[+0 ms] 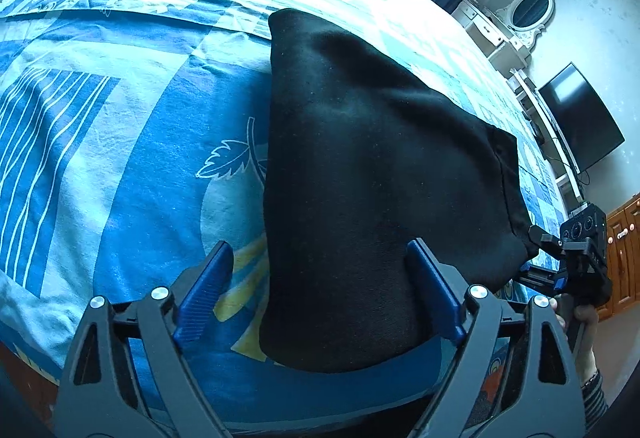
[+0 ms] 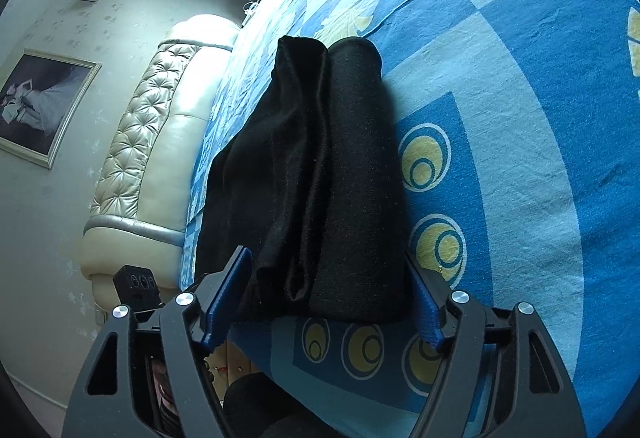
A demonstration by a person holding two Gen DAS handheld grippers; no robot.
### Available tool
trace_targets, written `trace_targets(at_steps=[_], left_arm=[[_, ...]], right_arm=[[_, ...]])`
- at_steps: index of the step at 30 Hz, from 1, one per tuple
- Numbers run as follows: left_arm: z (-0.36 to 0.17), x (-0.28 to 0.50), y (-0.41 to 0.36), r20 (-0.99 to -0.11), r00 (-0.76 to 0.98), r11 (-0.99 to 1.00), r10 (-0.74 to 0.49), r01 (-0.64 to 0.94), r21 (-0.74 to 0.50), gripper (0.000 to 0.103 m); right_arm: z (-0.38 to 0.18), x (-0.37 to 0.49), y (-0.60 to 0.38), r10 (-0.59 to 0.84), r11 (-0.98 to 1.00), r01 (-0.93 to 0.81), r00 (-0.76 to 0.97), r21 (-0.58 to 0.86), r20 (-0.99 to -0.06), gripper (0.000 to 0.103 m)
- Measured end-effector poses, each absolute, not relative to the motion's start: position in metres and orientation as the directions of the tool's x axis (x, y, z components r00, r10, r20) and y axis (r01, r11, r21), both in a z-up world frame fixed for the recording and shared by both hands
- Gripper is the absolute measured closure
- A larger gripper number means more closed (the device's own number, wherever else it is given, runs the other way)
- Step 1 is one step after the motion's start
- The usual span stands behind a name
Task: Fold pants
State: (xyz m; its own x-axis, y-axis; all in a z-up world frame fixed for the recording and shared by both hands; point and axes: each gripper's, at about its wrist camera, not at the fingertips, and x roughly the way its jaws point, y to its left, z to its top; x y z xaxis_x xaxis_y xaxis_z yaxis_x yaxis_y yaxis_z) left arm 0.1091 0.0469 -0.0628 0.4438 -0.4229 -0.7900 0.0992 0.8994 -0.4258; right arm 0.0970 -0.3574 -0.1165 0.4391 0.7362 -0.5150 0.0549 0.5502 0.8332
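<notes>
The black pants [image 1: 360, 166] lie folded into a thick bundle on the blue patterned bed sheet [image 1: 120, 158]. My left gripper [image 1: 320, 258] is open, its blue fingers on either side of the near end of the bundle. In the right wrist view the pants [image 2: 320, 178] show several stacked layers. My right gripper [image 2: 328, 278] is open too, its blue fingers straddling the bundle's near end. The right gripper also shows in the left wrist view [image 1: 560, 250] at the bundle's right corner.
The bed sheet [image 2: 520, 118] stretches far around the bundle. A padded cream headboard [image 2: 152, 142] stands at one side. A TV [image 1: 580, 126] and white dresser [image 1: 504, 34] stand past the bed's far edge, wooden cabinets [image 1: 624, 250] lower right.
</notes>
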Motion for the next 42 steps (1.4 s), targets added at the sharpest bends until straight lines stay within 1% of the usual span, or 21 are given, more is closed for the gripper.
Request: trace_targets(at_steps=[4, 8, 11, 20, 24, 27, 29, 36, 40, 42], left_arm=[[-0.061, 0.108, 0.046, -0.799, 0.449, 0.911, -0.4, 0.097, -0.401, 0.013], [-0.051, 0.1, 0.038, -0.813, 0.472, 0.938, -0.34, 0.114, -0.326, 0.013], [-0.043, 0.093, 0.03, -0.824, 0.483, 0.955, -0.295, 0.13, -0.265, 0.013], [-0.024, 0.064, 0.008, -0.833, 0.502, 0.973, -0.233, 0.128, -0.195, 0.013], [-0.014, 0.053, -0.003, -0.826, 0.528, 0.981, -0.195, 0.124, -0.152, 0.013], [-0.006, 0.041, -0.01, -0.813, 0.563, 0.987, -0.152, 0.129, -0.095, 0.011], [-0.003, 0.034, -0.011, -0.802, 0.584, 0.991, -0.123, 0.119, -0.065, 0.008], [-0.002, 0.011, -0.007, -0.791, 0.607, 0.995, -0.073, 0.093, -0.021, 0.007], [-0.005, 0.003, -0.007, -0.781, 0.622, 0.997, -0.053, 0.082, -0.002, 0.007], [-0.006, 0.001, -0.006, -0.772, 0.634, 0.998, -0.05, 0.065, -0.012, 0.007]], right_arm=[[-0.116, 0.086, -0.361, 0.734, 0.548, 0.054, 0.447, 0.835, -0.511, 0.023], [-0.116, 0.077, -0.364, 0.726, 0.556, 0.058, 0.451, 0.829, -0.519, 0.022], [-0.113, 0.07, -0.365, 0.712, 0.576, 0.059, 0.453, 0.815, -0.536, 0.021], [-0.105, 0.048, -0.366, 0.666, 0.632, 0.082, 0.449, 0.77, -0.595, 0.019], [-0.1, 0.042, -0.361, 0.604, 0.701, 0.088, 0.454, 0.707, -0.655, 0.019], [-0.093, 0.039, -0.351, 0.511, 0.791, 0.08, 0.46, 0.607, -0.726, 0.019], [-0.089, 0.035, -0.343, 0.452, 0.838, 0.067, 0.469, 0.541, -0.759, 0.019], [-0.075, 0.026, -0.324, 0.387, 0.894, 0.008, 0.494, 0.449, -0.779, 0.019], [-0.071, 0.023, -0.322, 0.364, 0.905, 0.01, 0.504, 0.426, -0.784, 0.019], [-0.07, 0.023, -0.319, 0.353, 0.91, 0.008, 0.508, 0.414, -0.786, 0.019]])
